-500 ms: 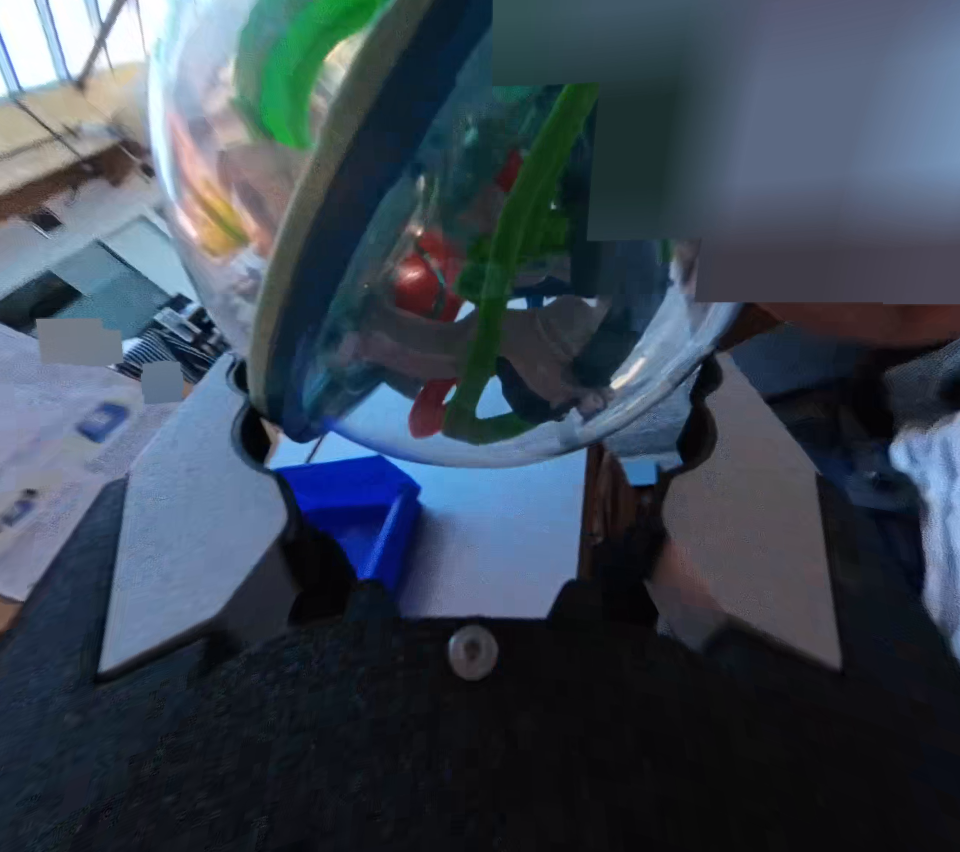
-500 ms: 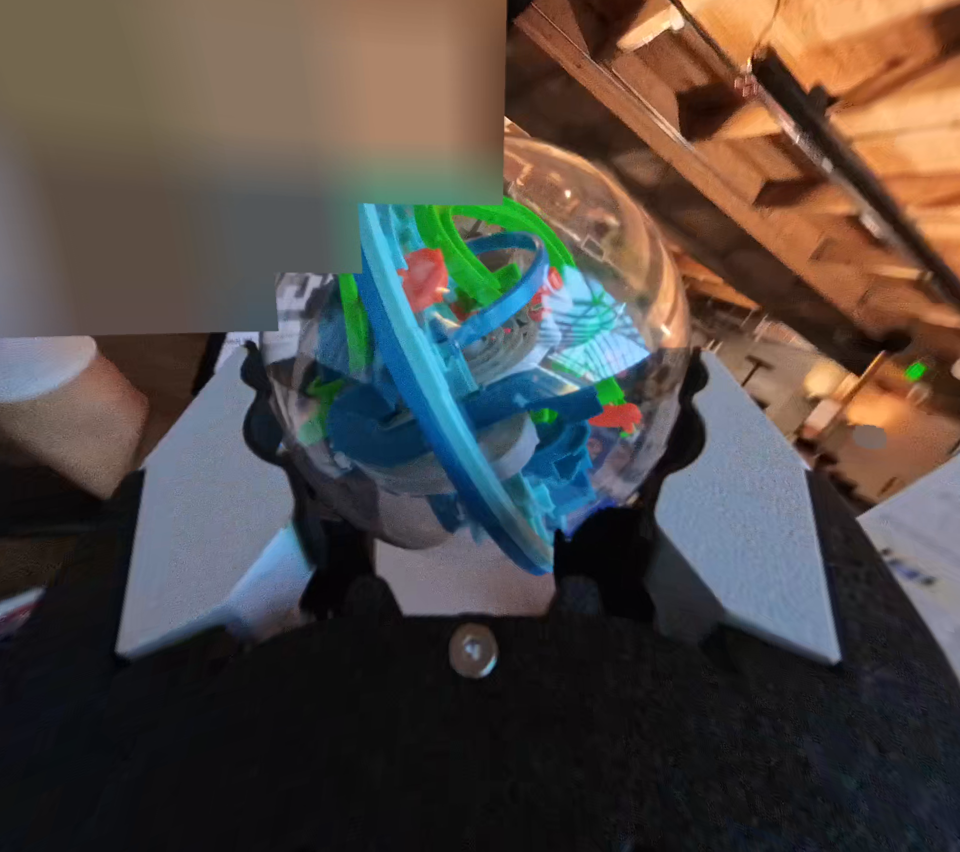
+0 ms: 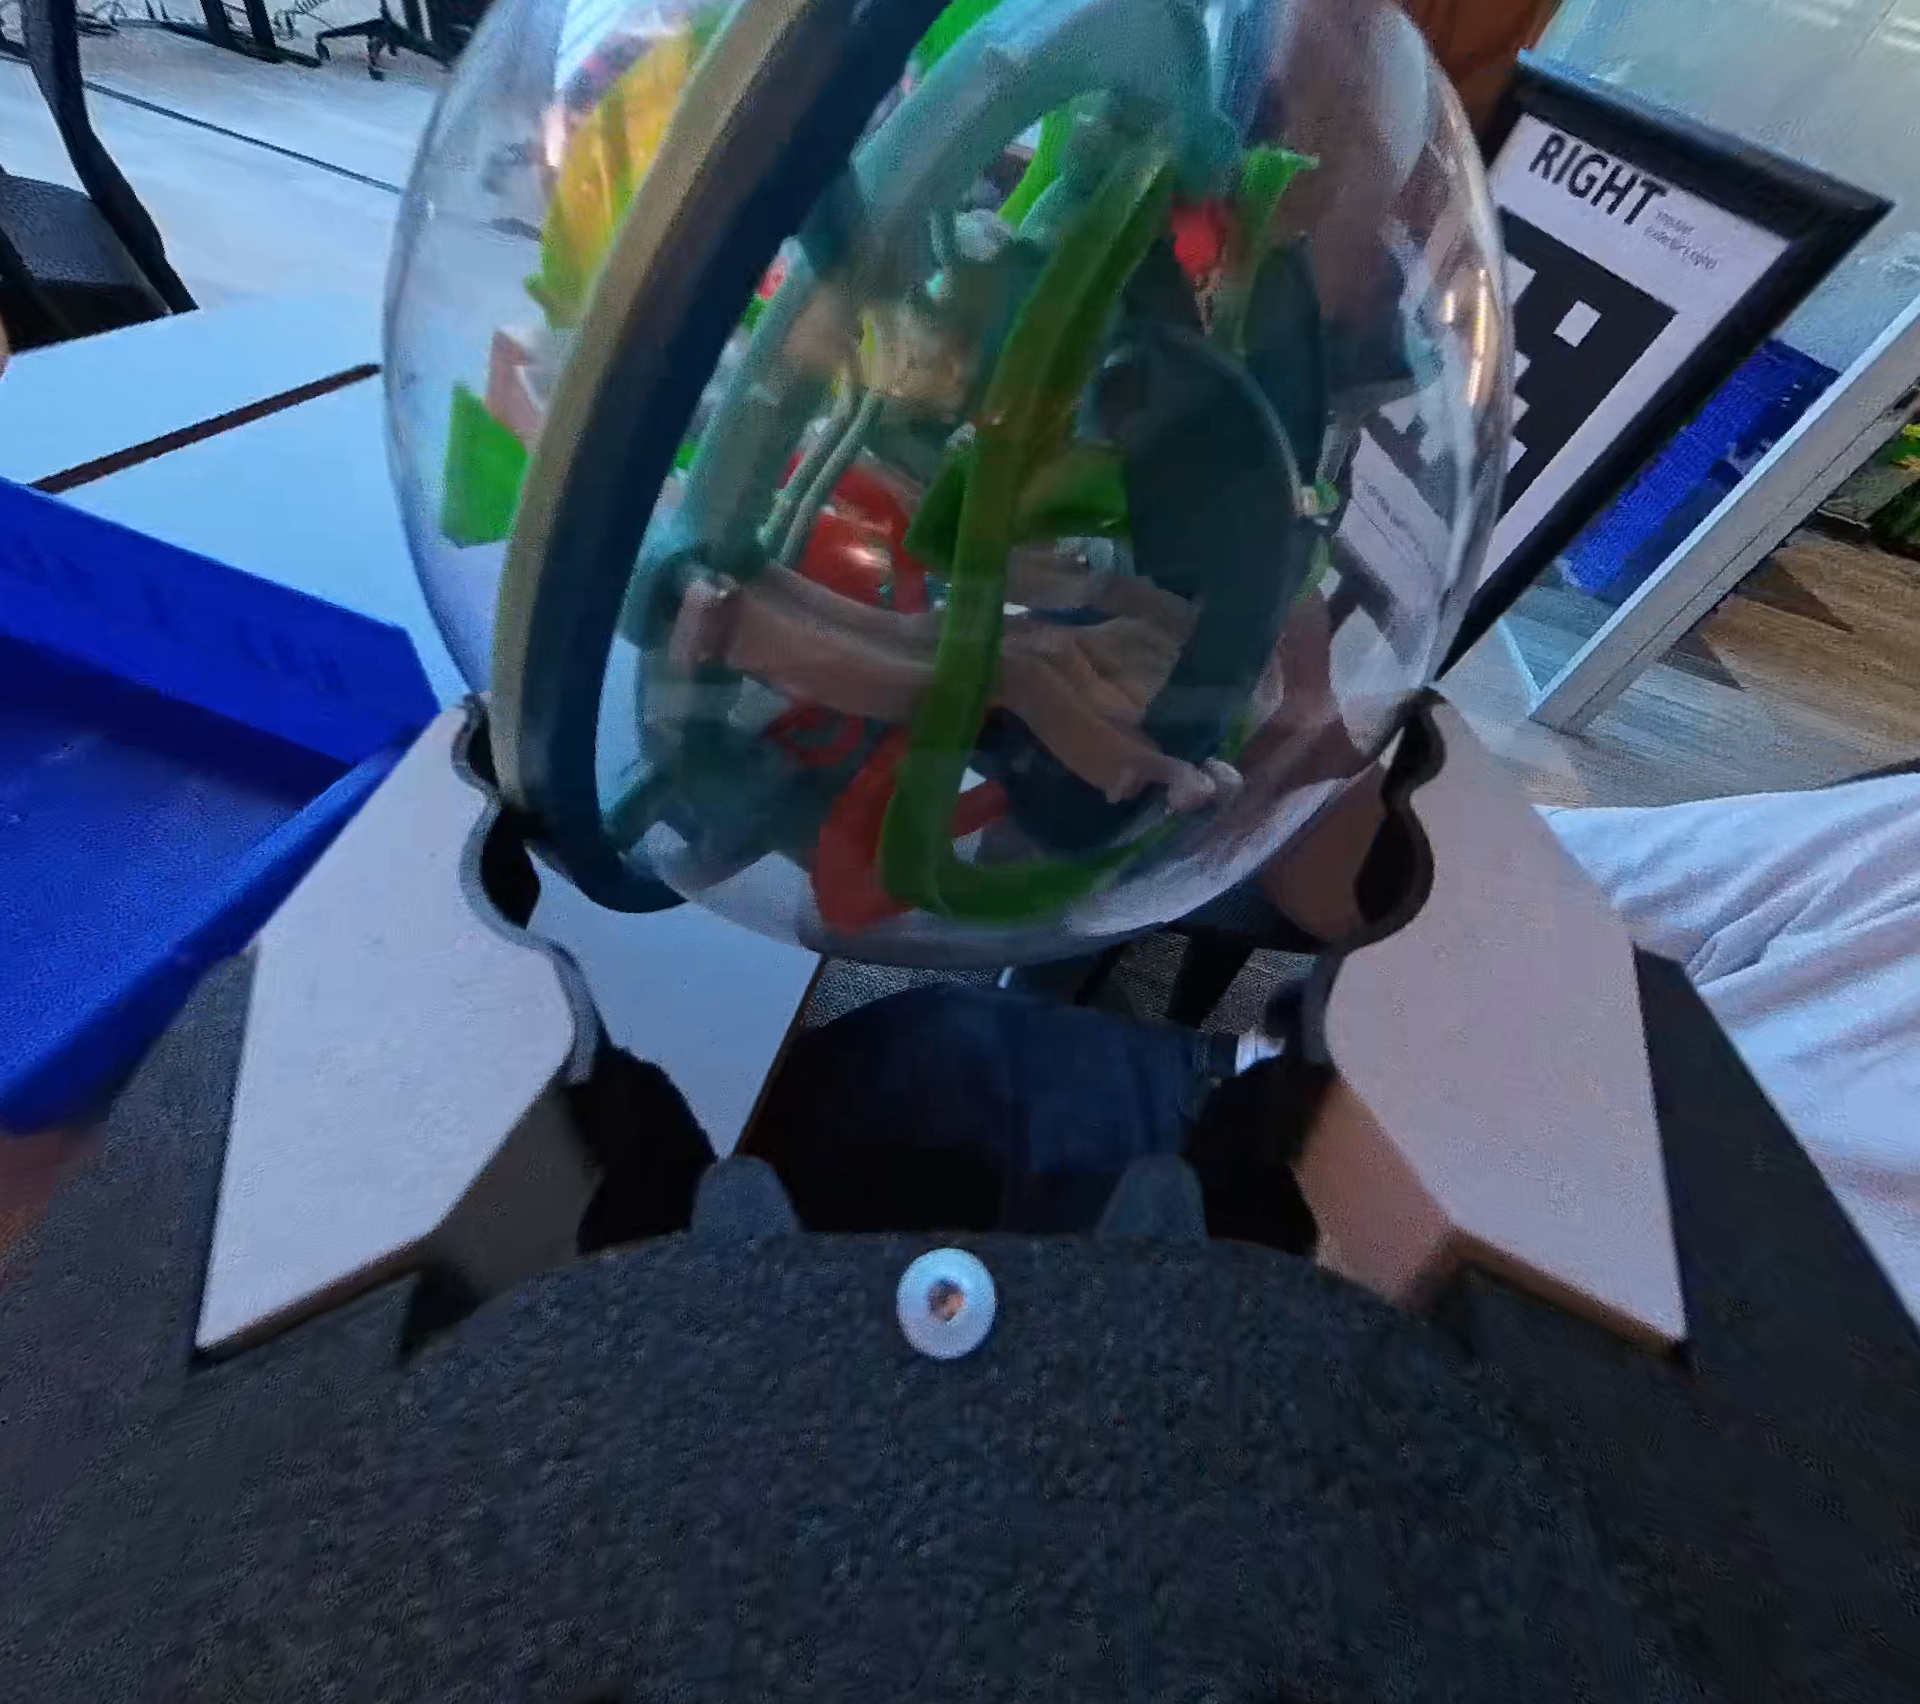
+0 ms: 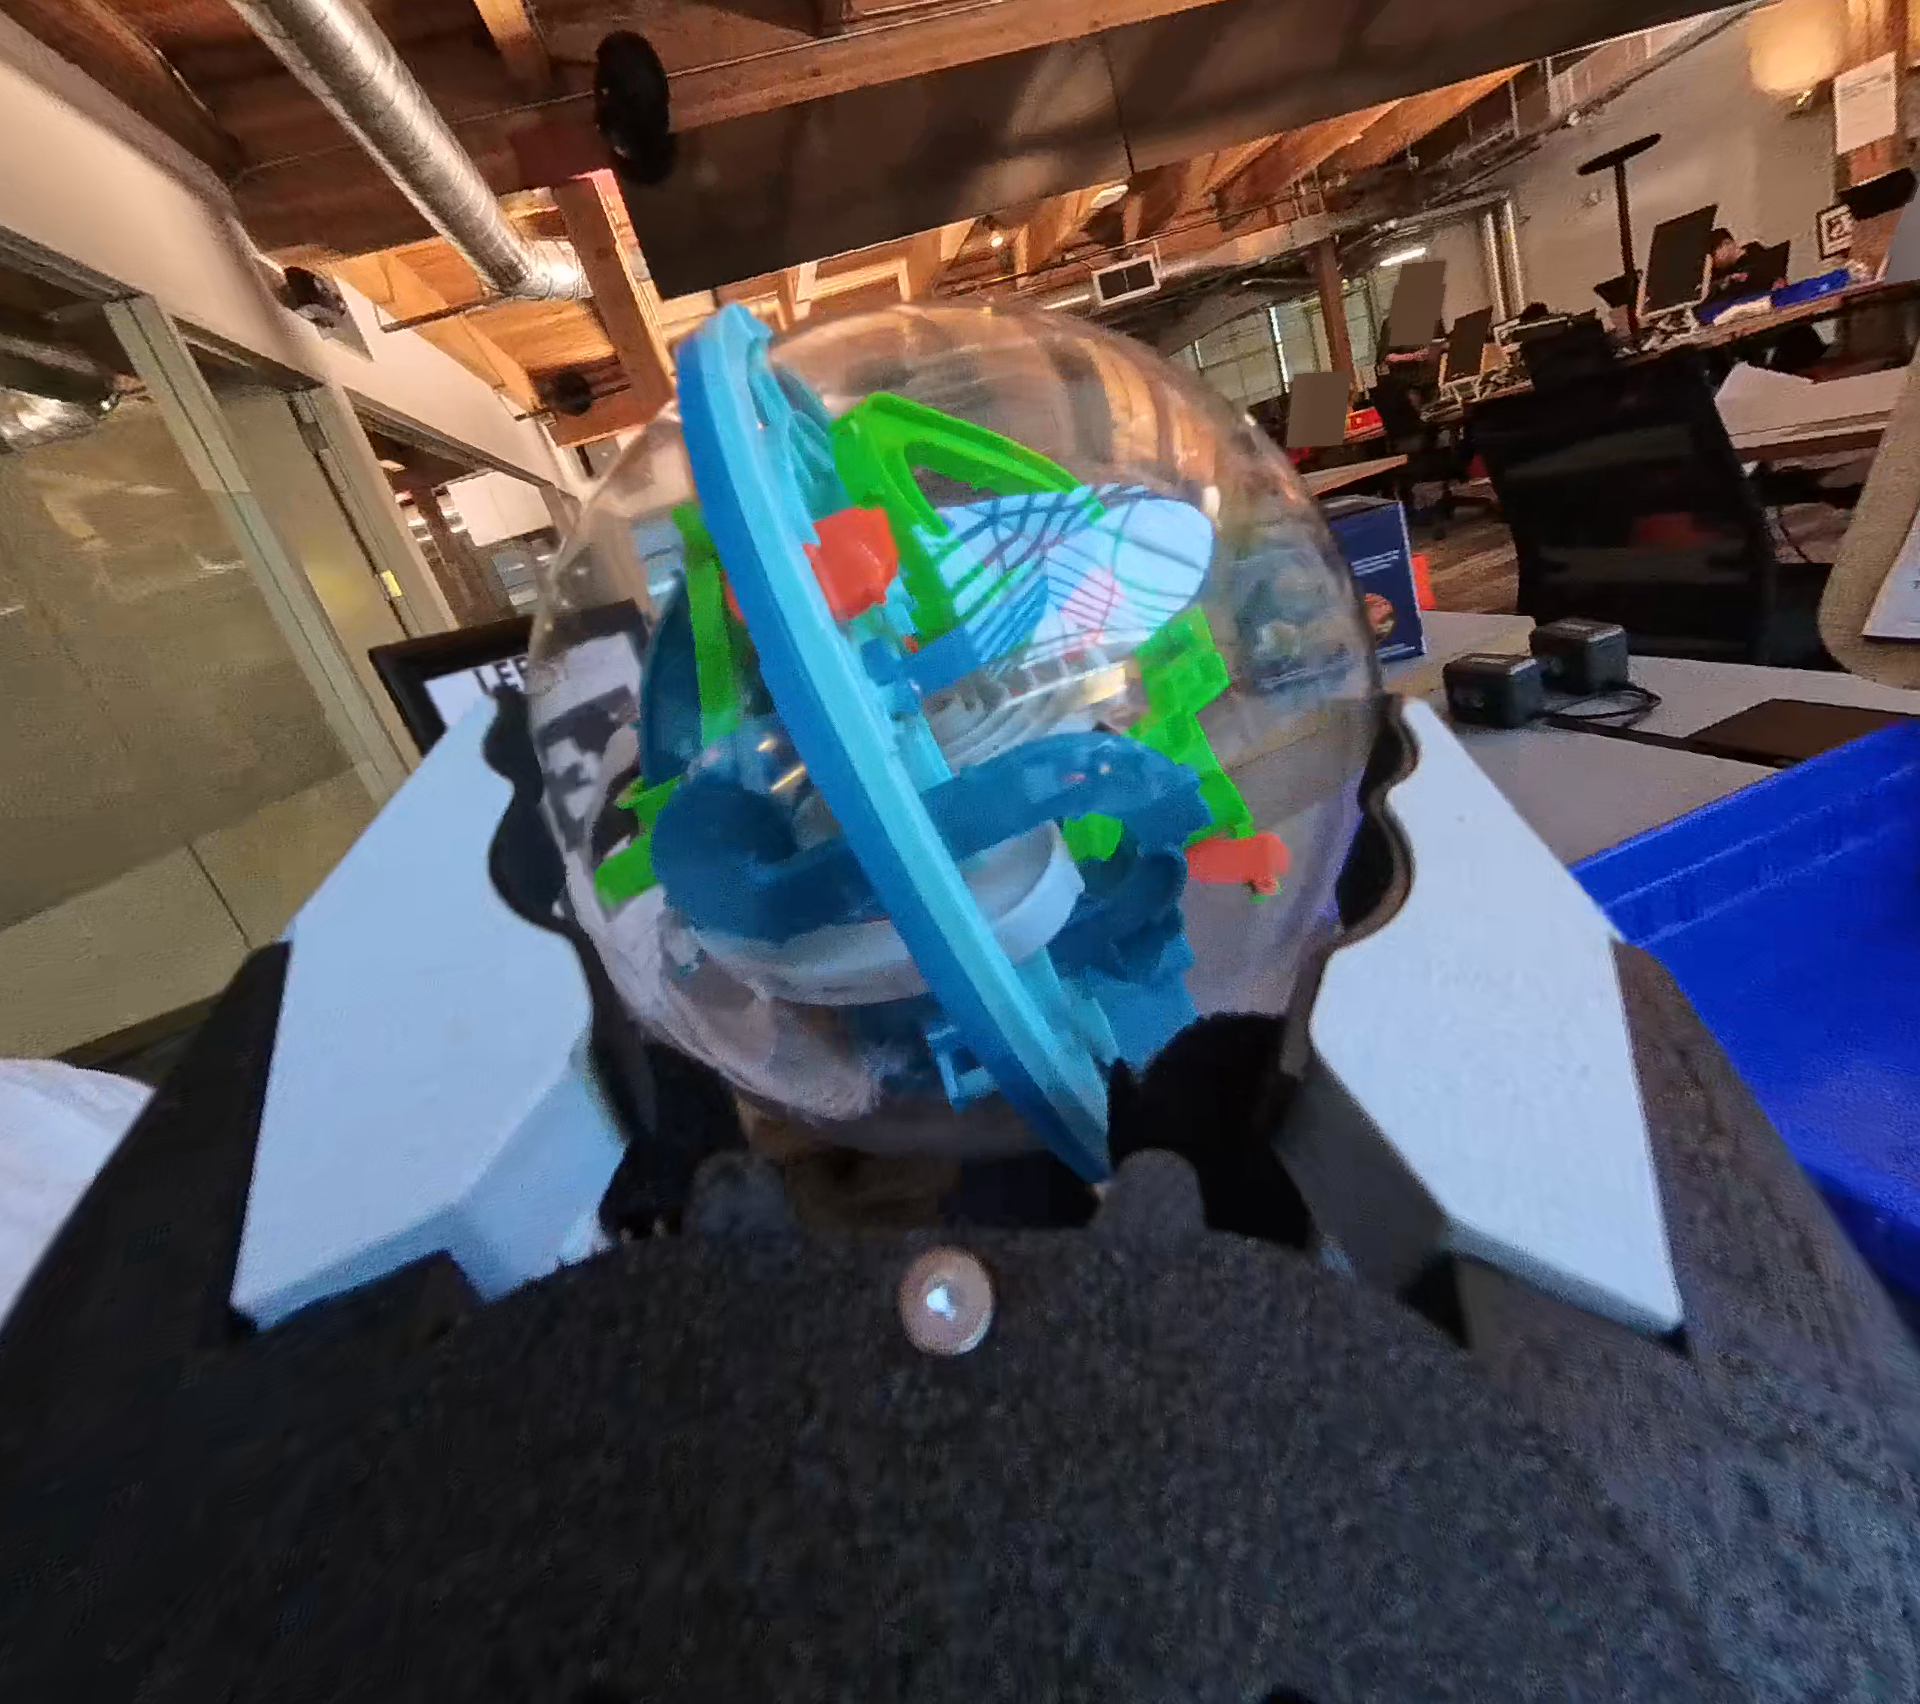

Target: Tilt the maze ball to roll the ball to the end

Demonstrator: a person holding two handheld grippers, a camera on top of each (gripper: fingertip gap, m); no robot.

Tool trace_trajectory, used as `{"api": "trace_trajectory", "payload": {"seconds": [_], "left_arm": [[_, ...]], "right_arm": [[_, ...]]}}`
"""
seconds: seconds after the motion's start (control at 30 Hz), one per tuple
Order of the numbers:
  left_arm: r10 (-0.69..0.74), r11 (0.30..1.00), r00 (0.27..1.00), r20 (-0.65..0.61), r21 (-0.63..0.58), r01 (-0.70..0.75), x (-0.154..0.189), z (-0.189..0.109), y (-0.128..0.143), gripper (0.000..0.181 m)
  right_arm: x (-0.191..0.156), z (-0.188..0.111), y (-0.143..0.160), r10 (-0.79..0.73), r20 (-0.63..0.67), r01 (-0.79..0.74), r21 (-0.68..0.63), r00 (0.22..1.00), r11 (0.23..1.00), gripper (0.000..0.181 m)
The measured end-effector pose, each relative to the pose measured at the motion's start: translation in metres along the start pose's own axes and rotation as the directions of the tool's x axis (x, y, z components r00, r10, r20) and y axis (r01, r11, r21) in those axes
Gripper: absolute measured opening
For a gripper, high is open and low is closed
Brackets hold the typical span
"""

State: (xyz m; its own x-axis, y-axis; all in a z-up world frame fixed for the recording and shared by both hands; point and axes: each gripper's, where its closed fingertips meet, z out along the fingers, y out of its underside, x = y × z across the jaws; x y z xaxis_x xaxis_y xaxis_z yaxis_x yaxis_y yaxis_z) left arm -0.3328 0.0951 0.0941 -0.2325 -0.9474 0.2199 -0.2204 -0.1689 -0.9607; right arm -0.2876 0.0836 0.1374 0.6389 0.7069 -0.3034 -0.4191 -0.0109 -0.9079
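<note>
1 maze ball (image 3: 935,366) fills the middle of both wrist views, a clear sphere held off the surface (image 3: 249,449) between 2 hand-held grippers. Its equator ring runs at a slant, and inside it show green, blue and red track pieces; the small rolling ball cannot be picked out among them.

The left hand-held gripper (image 3: 940,807) is spread wide, its 2 fingers (image 3: 416,958) pressed against the lower left and lower right of the sphere, so it has the maze ball clamped. The right hand-held gripper (image 4: 951,823) grips the same maze ball (image 4: 956,719) in the same way, its 2 pale fingers (image 4: 436,979) touching the sphere's sides.

1 blue bin (image 3: 156,802) sits on the surface just left of the left hand-held gripper; in the right wrist view the blue bin (image 4: 1787,927) lies at the right edge. 2 framed marker boards appear: 1 framed board (image 3: 1621,366) stands behind the ball on the right in the left wrist view, and 1 more (image 4: 457,688) is partly hidden behind the sphere in the right wrist view. 1 dark blue box (image 4: 1377,589) and 2 small black adapters (image 4: 1538,678) rest on the surface (image 4: 1621,761) beyond the ball. White cloth (image 3: 1766,916) lies at the right of the left wrist view.
</note>
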Motion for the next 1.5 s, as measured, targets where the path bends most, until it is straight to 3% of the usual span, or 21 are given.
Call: {"api": "trace_trajectory", "payload": {"seconds": [0.2,0.33,0.43,0.57,1.13,1.33,1.5], "left_arm": [[0.202,0.979,0.977,-0.068,0.049,-0.199,0.012,0.012,0.0,0.157],[0.348,0.937,0.935,-0.066,0.034,-0.346,0.028,0.017,0.005,0.157],[0.392,0.92,0.917,-0.072,0.028,-0.391,0.038,0.021,0.006,0.158],[0.426,0.899,0.904,-0.046,0.129,-0.417,0.049,0.016,-0.011,0.158],[0.265,0.962,0.959,-0.104,0.099,-0.255,0.027,0.017,-0.003,0.158],[0.107,0.992,0.987,-0.119,0.078,-0.099,0.011,0.021,-0.002,0.157],[0.045,0.998,0.991,-0.129,0.058,-0.038,-0.006,0.027,0.007,0.157]], "right_arm": [[-0.026,-0.007,-0.019,-0.299,-0.004,0.299,0.035,0.954,0.954,0.15],[-0.057,-0.014,-0.027,-0.492,0.032,0.489,0.072,0.87,0.869,0.15],[-0.071,-0.018,-0.027,-0.553,0.032,0.552,0.036,0.833,0.833,0.149],[-0.075,-0.024,-0.032,-0.537,0.038,0.536,0.037,0.843,0.844,0.149],[-0.043,-0.016,-0.026,-0.376,-0.039,0.375,-0.025,0.926,0.927,0.146],[-0.013,-0.017,-0.018,-0.186,-0.092,0.181,-0.062,0.978,0.982,0.149],[0.009,-0.015,-0.01,-0.131,-0.114,0.122,-0.077,0.985,0.989,0.149]]}}
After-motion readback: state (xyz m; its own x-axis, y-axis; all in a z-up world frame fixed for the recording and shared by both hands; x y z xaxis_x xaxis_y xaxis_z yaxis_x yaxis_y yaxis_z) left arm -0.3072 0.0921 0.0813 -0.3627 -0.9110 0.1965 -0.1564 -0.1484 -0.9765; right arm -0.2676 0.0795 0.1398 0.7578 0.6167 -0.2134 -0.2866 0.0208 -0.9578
